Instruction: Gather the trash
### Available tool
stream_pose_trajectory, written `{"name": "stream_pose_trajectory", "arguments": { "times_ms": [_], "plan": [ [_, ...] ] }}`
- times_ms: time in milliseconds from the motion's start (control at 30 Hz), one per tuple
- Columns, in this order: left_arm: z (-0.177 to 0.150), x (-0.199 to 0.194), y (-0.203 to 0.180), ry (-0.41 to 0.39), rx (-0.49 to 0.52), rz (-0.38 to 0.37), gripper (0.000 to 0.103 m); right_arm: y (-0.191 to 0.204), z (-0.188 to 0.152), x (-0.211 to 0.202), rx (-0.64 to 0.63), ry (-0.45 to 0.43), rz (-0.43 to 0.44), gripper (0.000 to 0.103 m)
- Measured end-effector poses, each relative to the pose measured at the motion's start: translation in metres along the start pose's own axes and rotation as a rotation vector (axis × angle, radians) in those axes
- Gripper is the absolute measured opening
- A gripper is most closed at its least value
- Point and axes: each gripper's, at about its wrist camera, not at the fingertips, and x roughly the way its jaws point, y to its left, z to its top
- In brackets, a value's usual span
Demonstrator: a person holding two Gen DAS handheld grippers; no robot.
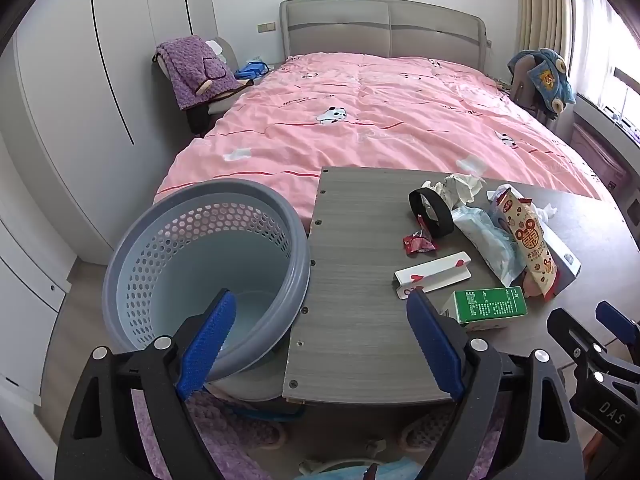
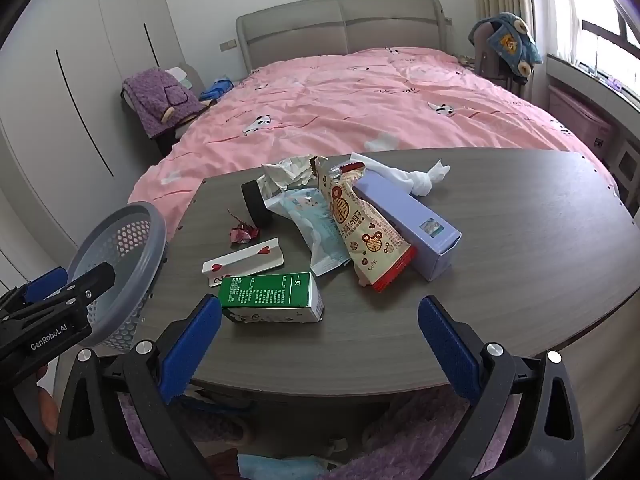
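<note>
- Your left gripper hangs tilted downward with its blue jaws spread wide and nothing between them; one jaw sits over the basket's rim, the other over the tabletop's left edge.
- The grey perforated basket stands on the floor, touching the left edge of the tabletop, and you can see no trash inside it.
- Near the left edge lies a crumpled red wrapper, with a black ring just behind it, toward the far edge.
- A white card with red hearts lies in front of the wrapper, and the green carton lies just in front of the card, closest to the near edge.
- Crumpled white paper sits by the far edge, behind a pale blue plastic packet.
- A cream snack bag with red print lies across the packet and against the lavender box toward the middle.
- A twisted white tissue lies behind the box.
- Your right gripper is also angled down over the near edge, jaws fully apart and empty, the green carton just ahead of the left jaw.
</note>
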Motion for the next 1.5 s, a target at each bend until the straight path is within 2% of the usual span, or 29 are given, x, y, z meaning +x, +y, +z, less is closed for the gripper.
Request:
{"name": "stream_pose_trajectory", "arguments": {
  "times_ms": [1500],
  "plan": [
    [-0.0017, 0.0008, -0.0015, -0.001, 0.003, 0.002, 0.083, 0.0014, 0.0012, -0.0069, -0.007, -0.008, -0.012, 0.097]
  ]
}}
